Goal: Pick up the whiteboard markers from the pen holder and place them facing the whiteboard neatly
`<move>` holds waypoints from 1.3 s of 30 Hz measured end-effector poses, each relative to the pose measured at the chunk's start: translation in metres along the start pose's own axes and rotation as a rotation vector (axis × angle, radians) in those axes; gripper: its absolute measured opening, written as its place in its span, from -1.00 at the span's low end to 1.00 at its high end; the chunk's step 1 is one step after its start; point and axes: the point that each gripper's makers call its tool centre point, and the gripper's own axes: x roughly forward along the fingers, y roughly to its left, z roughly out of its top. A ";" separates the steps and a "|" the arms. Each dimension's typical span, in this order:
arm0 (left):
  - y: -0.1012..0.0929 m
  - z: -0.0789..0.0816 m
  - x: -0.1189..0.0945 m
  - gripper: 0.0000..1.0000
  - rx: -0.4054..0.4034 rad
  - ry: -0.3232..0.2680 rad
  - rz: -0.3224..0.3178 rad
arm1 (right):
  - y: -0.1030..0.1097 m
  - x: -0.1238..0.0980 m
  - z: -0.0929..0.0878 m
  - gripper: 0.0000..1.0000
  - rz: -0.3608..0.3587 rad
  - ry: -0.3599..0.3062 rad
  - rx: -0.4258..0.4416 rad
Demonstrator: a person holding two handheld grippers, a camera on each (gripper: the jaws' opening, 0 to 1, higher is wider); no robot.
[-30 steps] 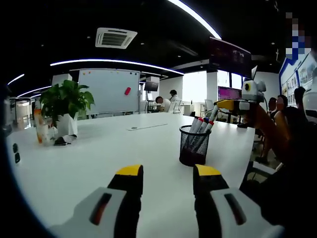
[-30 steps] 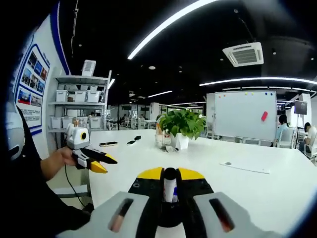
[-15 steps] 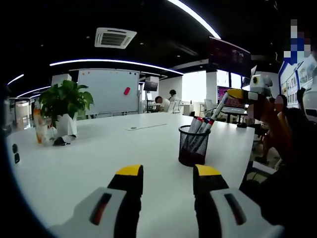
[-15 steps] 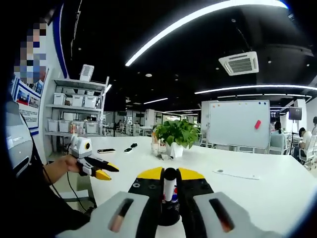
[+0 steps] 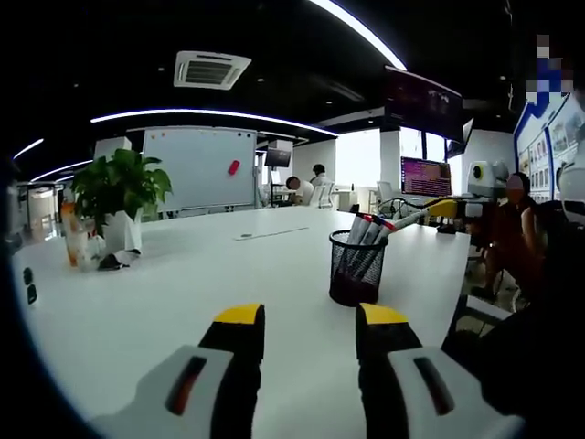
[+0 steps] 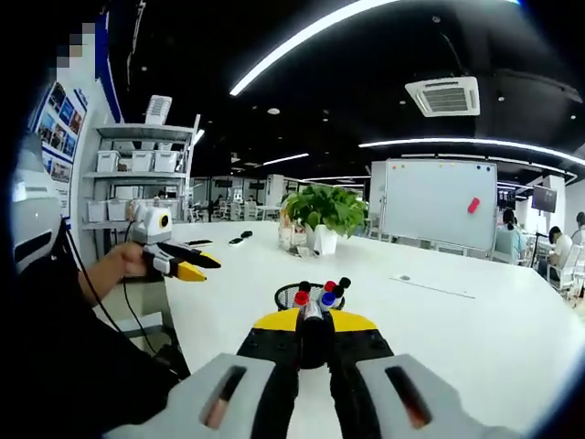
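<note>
A black mesh pen holder [image 5: 356, 268] stands on the white table [image 5: 183, 293], with several markers [image 5: 364, 229] sticking out of it. My right gripper [image 5: 445, 208] hangs just right of the holder, shut on one marker [image 5: 407, 219]. That marker lies almost level, its tip above the holder's rim. In the right gripper view the jaws [image 6: 313, 322] clamp the marker, and the holder [image 6: 291, 295] with red, blue and black caps [image 6: 322, 294] sits just beyond. My left gripper [image 5: 311, 327] is open over the table before the holder. The whiteboard [image 5: 201, 169] stands far behind.
A potted plant [image 5: 120, 197] and a bottle [image 5: 71, 233] stand at the table's left. A paper strip [image 5: 271, 234] lies mid-table. People sit at desks behind. A hand holds the left gripper [image 6: 170, 261] near the table edge; shelves [image 6: 137, 183] stand behind.
The right gripper rose with its marker, then came down again and tipped it nearly level over the holder. The left gripper stayed still and open.
</note>
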 end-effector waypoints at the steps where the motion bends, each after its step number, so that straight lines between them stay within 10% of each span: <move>1: 0.000 0.000 0.000 -0.17 0.001 0.000 0.001 | 0.000 0.001 -0.003 -0.75 -0.002 0.008 -0.006; 39: 0.005 -0.003 -0.001 -0.18 -0.008 0.003 0.009 | -0.017 -0.012 0.060 -0.75 -0.102 -0.190 -0.006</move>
